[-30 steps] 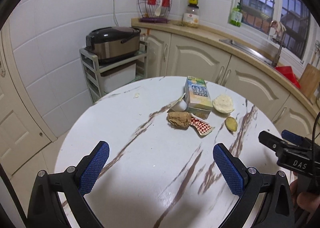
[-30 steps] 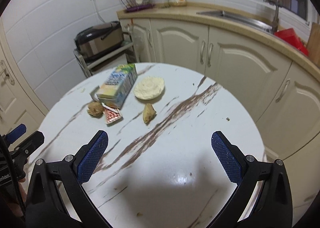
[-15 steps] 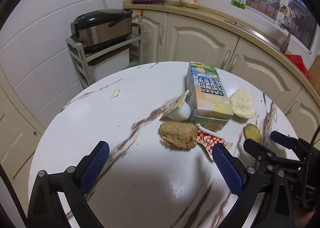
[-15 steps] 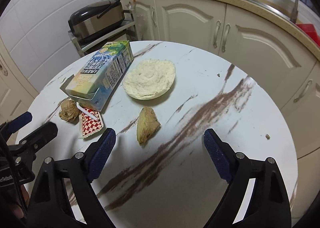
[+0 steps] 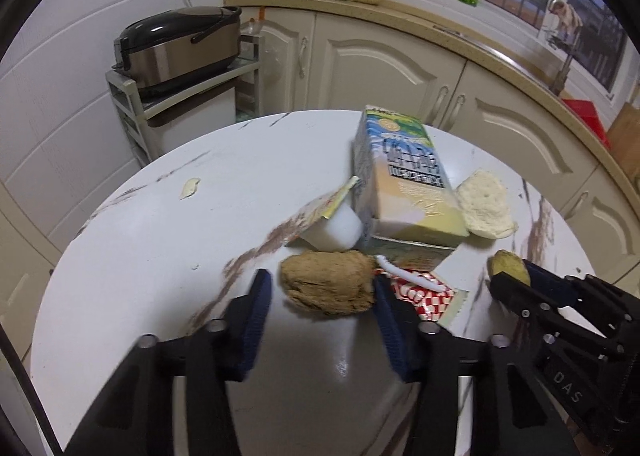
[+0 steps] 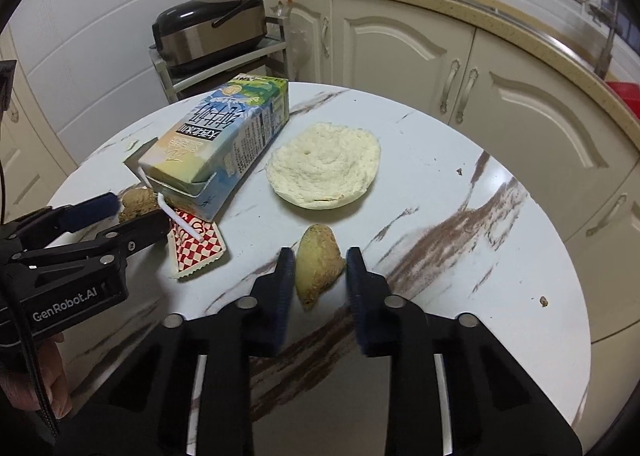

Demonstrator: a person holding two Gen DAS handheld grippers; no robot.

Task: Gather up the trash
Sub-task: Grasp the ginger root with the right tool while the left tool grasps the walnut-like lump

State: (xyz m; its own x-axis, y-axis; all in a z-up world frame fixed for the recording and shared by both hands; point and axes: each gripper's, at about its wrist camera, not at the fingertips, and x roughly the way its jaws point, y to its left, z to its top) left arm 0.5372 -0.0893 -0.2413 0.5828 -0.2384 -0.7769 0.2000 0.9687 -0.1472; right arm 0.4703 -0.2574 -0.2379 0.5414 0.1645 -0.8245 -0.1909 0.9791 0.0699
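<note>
Still closing: left tool [image 5: 322,296] around brown lump [image 5: 329,282], right tool [image 6: 318,276] around yellowish scrap [image 6: 318,266]; could squirt out or crumble on the slick counter [image 6: 460,256].

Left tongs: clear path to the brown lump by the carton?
Probably yes. The left tongs already straddle the brown lump, jaws closing. The checkered wrapper and carton sit close on one side but don't block it.
</note>
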